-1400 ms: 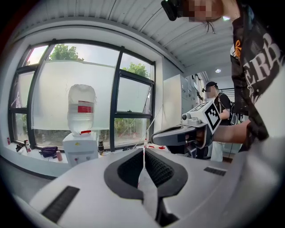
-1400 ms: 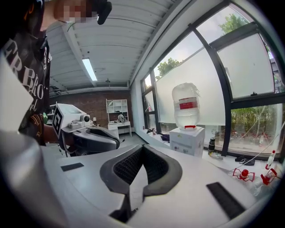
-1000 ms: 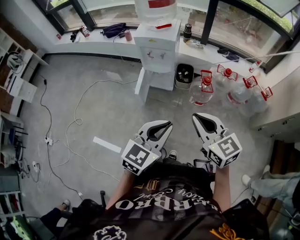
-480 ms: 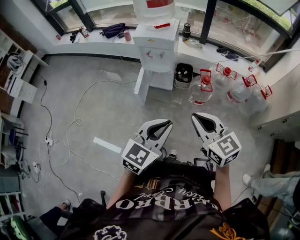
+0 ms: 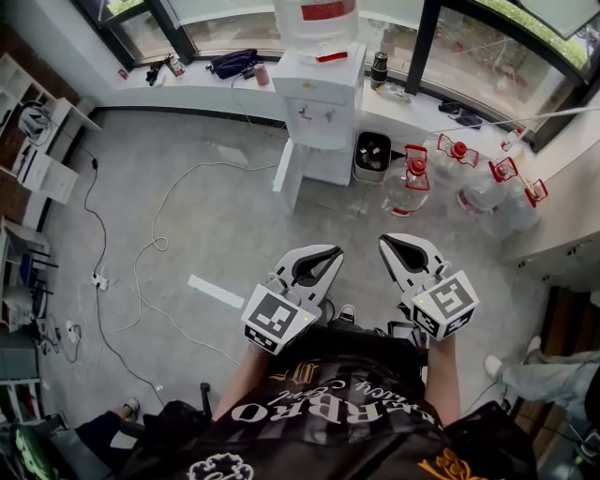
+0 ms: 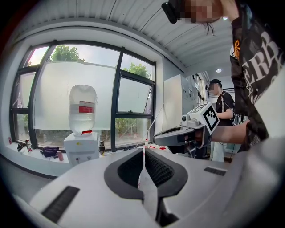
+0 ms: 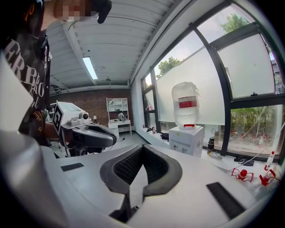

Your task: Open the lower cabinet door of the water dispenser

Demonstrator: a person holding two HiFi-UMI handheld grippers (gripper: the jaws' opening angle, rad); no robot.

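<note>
Water dispenser (image 5: 319, 103) stands on the floor against the low window ledge (image 5: 202, 89), well apart from both hand-held grippers and straight ahead of them across open grey floor (image 5: 216, 225). The left hand-held gripper (image 5: 337, 249) and the right hand-held gripper (image 5: 385, 240) are held side by side close to the person's body, pointing toward it. Each has its jaws pressed together with nothing between them.

The dispenser is a white box with two small taps on its front. A large clear bottle (image 5: 315, 19) with a red label is upended on top. At its lower left a white panel, seemingly the lower cabinet door (image 5: 286, 175), stands out from the cabinet toward the room.

Just to the dispenser's right sits a black bin (image 5: 372, 155) holding some dark items too small to identify. Further right, several clear water jugs (image 5: 478, 187) with red caps and handles stand on the floor.
</note>
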